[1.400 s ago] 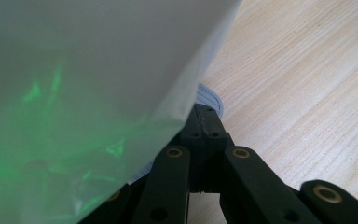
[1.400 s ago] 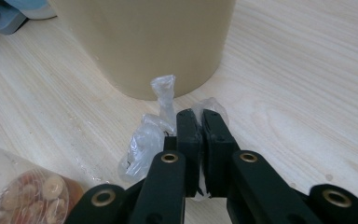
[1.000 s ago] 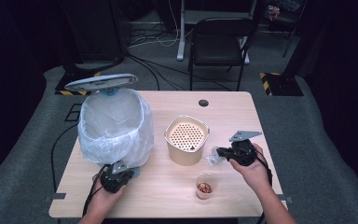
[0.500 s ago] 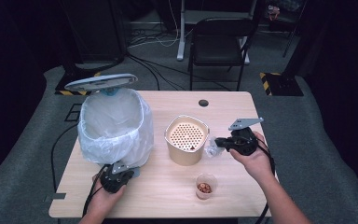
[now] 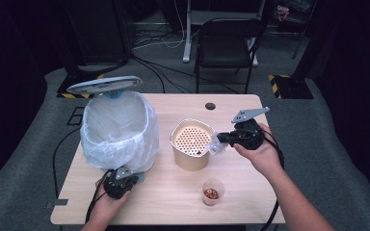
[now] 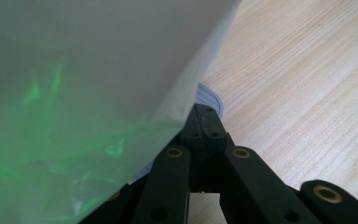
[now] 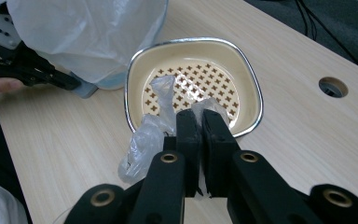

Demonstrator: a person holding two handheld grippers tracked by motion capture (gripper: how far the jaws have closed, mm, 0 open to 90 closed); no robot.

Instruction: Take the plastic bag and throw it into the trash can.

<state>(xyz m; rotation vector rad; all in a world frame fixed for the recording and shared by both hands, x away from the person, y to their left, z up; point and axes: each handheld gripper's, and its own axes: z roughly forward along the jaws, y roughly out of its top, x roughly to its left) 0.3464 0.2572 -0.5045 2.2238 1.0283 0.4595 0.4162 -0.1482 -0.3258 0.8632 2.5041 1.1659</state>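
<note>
A bin (image 5: pixel 120 130) lined with a white plastic bag stands at the table's left, its lid (image 5: pixel 105 85) raised. My left gripper (image 5: pixel 123 179) lies low at the bin's base; its jaws are shut, with the tips (image 6: pixel 205 119) against the bin's bluish foot (image 6: pixel 210 96) under the bag. A cream container (image 5: pixel 191 154) with a perforated insert sits mid-table. My right gripper (image 5: pixel 223 138) hovers at its right rim, shut on a crumpled clear plastic film (image 5: pixel 215 144). In the right gripper view the film (image 7: pixel 142 144) hangs from the closed jaws (image 7: pixel 200 114) over the container's rim (image 7: pixel 256 93).
A small clear cup (image 5: pixel 212 191) with reddish bits stands near the front edge, below the container. A cable hole (image 5: pixel 210 106) is at the table's far side. A black chair (image 5: pixel 226 43) stands beyond the table. Bare wood lies at front centre.
My right gripper has risen with the plastic film and shifted slightly away from the front edge, beside the container's rim. The left gripper has stayed at the bin's base.
</note>
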